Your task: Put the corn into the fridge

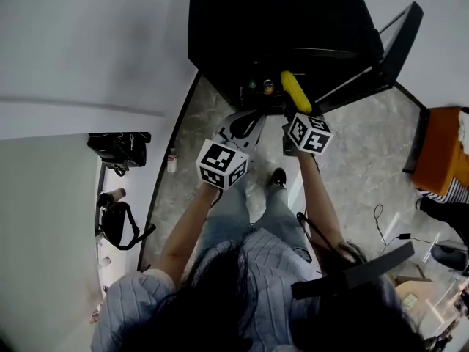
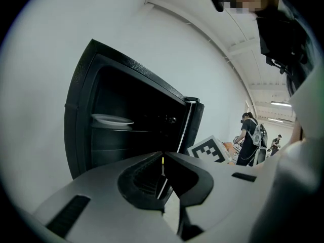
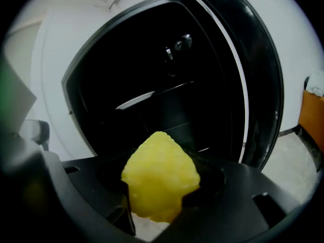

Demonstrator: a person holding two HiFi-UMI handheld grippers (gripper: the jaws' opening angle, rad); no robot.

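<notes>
The yellow corn sticks out of my right gripper, whose jaws are shut on its lower part. It is just in front of the open black fridge. In the right gripper view the corn fills the space between the jaws, pointing at the dark fridge interior. My left gripper is beside it on the left, also facing the fridge. In the left gripper view its jaws meet with nothing between them. The fridge door stands open to the right.
A white plate lies on a shelf inside the fridge. Black bags sit on the floor at the left by the white wall. An orange seat and a floor cable are at the right. People stand in the distance.
</notes>
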